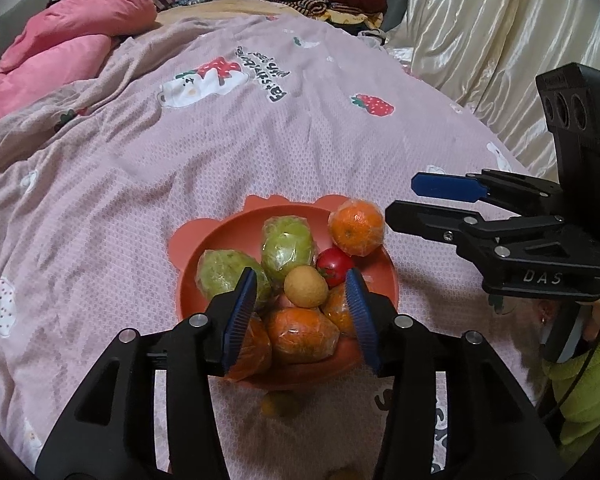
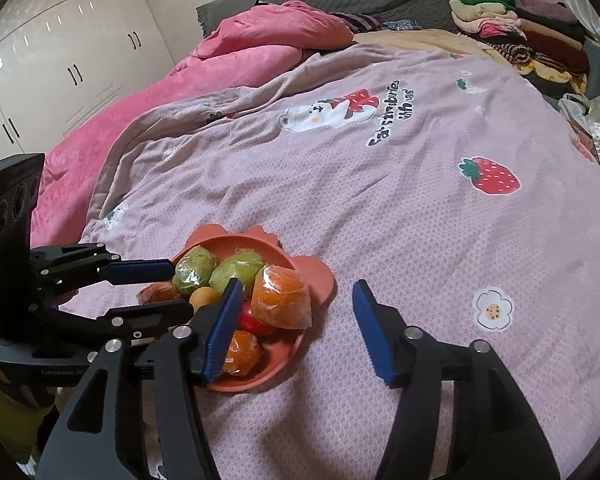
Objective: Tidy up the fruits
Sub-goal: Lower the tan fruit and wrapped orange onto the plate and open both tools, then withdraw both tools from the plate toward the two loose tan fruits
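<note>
- We see a bed under a pink strawberry-print blanket (image 2: 380,208).
- On it sits an orange bowl (image 1: 216,240) heaped with wrapped oranges (image 1: 356,226) and green fruits (image 1: 288,240).
- Our left gripper (image 1: 302,304) hangs open over the pile, holding nothing.
- Our right gripper (image 2: 296,328) stands open beside the bowl, empty.

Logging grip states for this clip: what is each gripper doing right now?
Left gripper: open above the fruit bowl, holding nothing.
Right gripper: open beside the bowl, holding nothing.
</note>
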### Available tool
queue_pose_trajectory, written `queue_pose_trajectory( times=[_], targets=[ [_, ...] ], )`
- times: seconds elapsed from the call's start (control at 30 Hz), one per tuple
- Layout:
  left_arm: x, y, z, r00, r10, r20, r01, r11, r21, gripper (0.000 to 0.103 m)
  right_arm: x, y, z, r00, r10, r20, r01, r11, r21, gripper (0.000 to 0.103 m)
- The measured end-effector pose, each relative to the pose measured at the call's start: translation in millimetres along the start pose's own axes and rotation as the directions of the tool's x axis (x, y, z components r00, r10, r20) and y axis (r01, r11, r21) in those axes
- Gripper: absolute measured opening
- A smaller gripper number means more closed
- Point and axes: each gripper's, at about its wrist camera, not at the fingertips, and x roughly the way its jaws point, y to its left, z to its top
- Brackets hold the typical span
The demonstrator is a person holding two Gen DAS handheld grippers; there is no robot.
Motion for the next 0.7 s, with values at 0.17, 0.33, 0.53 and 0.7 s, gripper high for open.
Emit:
queue_pose_trajectory(
  times=[0.17,0.33,0.53,0.7],
  targets=[
    [-6,-1,0,1.000,0.000,0.013,0.000,1.000,-0.005,0.048,-6,1,-1,1.000,-0.007,0.012,0.007,1.000,0.003,0.067],
    [-11,1,0,1.000,0.008,0.026,-0.007,1.000,-0.014,0.056,-14,4,-1,1.000,-0.010,0.029,0.010,1.000,0.008,0.076],
    [-17,4,-1,0.999,0.020,0.039,-0.019,0.999,-0.026,0.065,-24,6,-3,0.999,-0.020,0.045,0.019,1.000,0.010,0.081],
    [-24,7,-4,0.998,0.030,0.052,-0.028,0.999,-0.038,0.071,-30,8,-4,0.998,-0.032,0.054,0.032,0.999,0.008,0.087]
  ],
)
